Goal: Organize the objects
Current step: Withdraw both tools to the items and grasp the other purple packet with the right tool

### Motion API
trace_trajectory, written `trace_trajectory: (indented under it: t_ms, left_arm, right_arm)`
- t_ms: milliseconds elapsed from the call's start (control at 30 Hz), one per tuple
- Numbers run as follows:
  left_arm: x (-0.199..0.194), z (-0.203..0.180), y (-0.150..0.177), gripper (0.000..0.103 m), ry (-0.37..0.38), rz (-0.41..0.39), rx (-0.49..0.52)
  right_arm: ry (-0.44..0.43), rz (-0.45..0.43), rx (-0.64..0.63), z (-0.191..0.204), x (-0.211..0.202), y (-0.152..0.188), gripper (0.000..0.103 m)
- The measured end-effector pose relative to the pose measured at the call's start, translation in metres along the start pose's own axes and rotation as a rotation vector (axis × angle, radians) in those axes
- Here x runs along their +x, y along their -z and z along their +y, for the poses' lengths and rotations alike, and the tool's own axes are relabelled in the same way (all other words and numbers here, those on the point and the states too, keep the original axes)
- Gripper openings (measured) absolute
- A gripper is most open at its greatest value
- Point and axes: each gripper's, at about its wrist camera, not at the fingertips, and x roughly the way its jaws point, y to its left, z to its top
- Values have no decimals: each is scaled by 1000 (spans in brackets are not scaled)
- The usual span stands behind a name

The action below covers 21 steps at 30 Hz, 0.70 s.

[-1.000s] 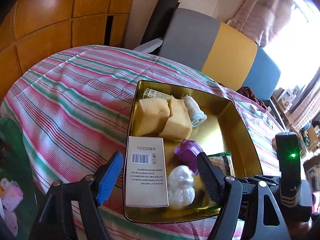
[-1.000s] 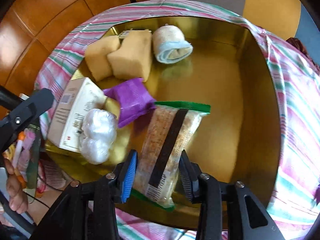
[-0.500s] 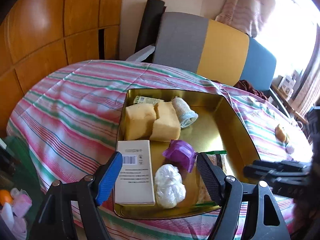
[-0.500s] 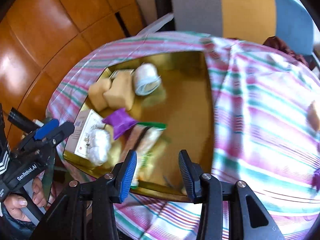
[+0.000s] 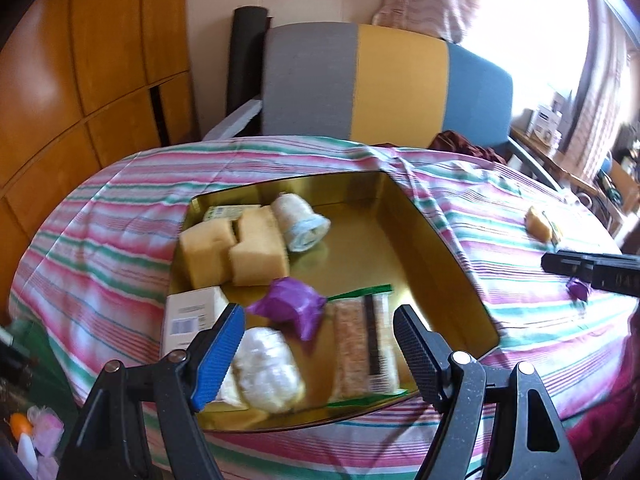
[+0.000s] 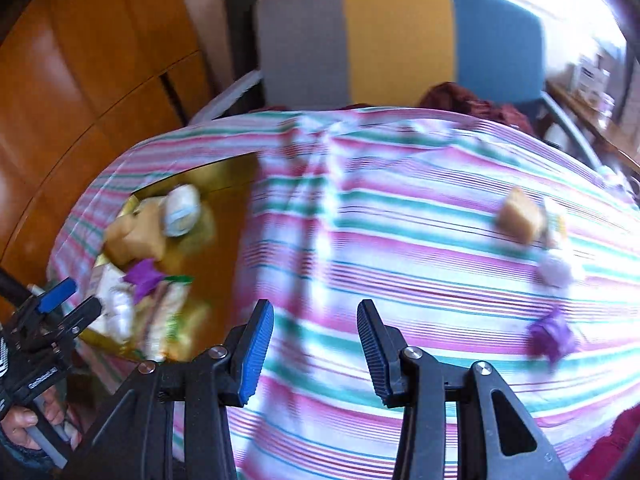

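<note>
My right claw [image 6: 316, 350] is part open with nothing between the pads, hanging over bare striped cloth [image 6: 360, 248] just right of the gold tin [image 6: 224, 168]. My left claw [image 5: 316, 346] stands wider, also empty, over the near end of the tin [image 5: 440, 248], above the white plastic-wrapped lump [image 5: 266, 372] and the flat snack bag [image 5: 362, 348]. Still loose on the cloth, well to the right: a purple wrapped piece [image 6: 554, 336], a small white piece [image 6: 556, 270] and, farther off, a yellow sponge block [image 6: 518, 214]. Purple piece looks nearest, so likely next. I judge it light, crinkly and soft, a bit slippery in its wrapper, so pinch across the bulky middle, not the loose wrapper ends. The sponge should be light and squashy, easy to grip across its 2 flat sides. Blur hides fine detail.
</note>
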Motion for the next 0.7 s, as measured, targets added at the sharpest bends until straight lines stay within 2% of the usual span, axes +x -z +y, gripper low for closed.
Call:
trace_trajectory:
  t_ms: [233, 500, 700]
  left_arm:
    - [7, -37, -8, 77, 44, 5, 84]
    - [12, -83, -20, 77, 116, 3, 167]
    - [22, -111, -23, 77, 165, 28, 211]
  right_arm:
    - [120, -3, 164, -87, -16, 5, 44]
    - [257, 17, 497, -208, -25, 26, 44]
    - [259, 62, 625, -250, -13, 35, 44]
